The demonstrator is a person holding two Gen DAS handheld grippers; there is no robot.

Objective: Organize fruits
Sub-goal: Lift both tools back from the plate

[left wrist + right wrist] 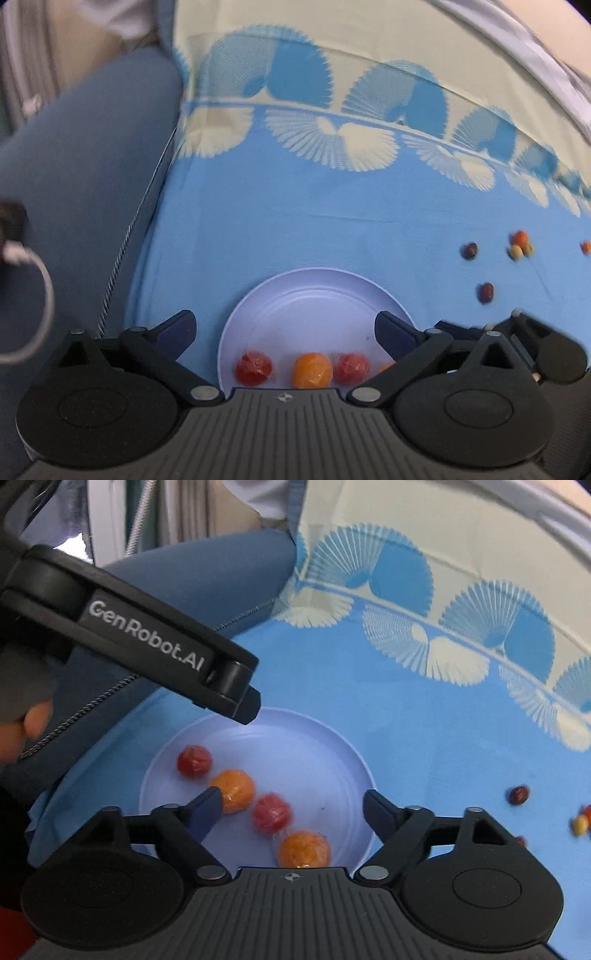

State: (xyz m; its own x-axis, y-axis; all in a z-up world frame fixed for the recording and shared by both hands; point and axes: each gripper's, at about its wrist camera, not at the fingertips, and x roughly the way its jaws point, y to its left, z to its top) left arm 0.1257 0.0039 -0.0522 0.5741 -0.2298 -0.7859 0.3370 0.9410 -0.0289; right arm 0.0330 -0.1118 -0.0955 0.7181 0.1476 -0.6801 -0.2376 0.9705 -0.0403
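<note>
A pale round plate [314,277] lies on the blue cloth and holds a row of wrapped fruits: a red one [253,368], an orange one [312,370] and another red one [351,367]. My left gripper [286,326] hangs open over the plate's near side, nothing between its fingers. In the right wrist view the plate [332,738] shows two red fruits [194,761] and two orange ones [303,849]. My right gripper [293,806] is open above them, touching none. Loose fruits lie to the right: dark red ones [486,292] and an orange-yellow cluster [520,243].
A blue-grey zipped cushion [92,166] borders the cloth on the left. A white cable loop [40,295] hangs at the far left. The left tool's black side [147,635] crosses the right wrist view's upper left, with a person's hand [33,720] behind it.
</note>
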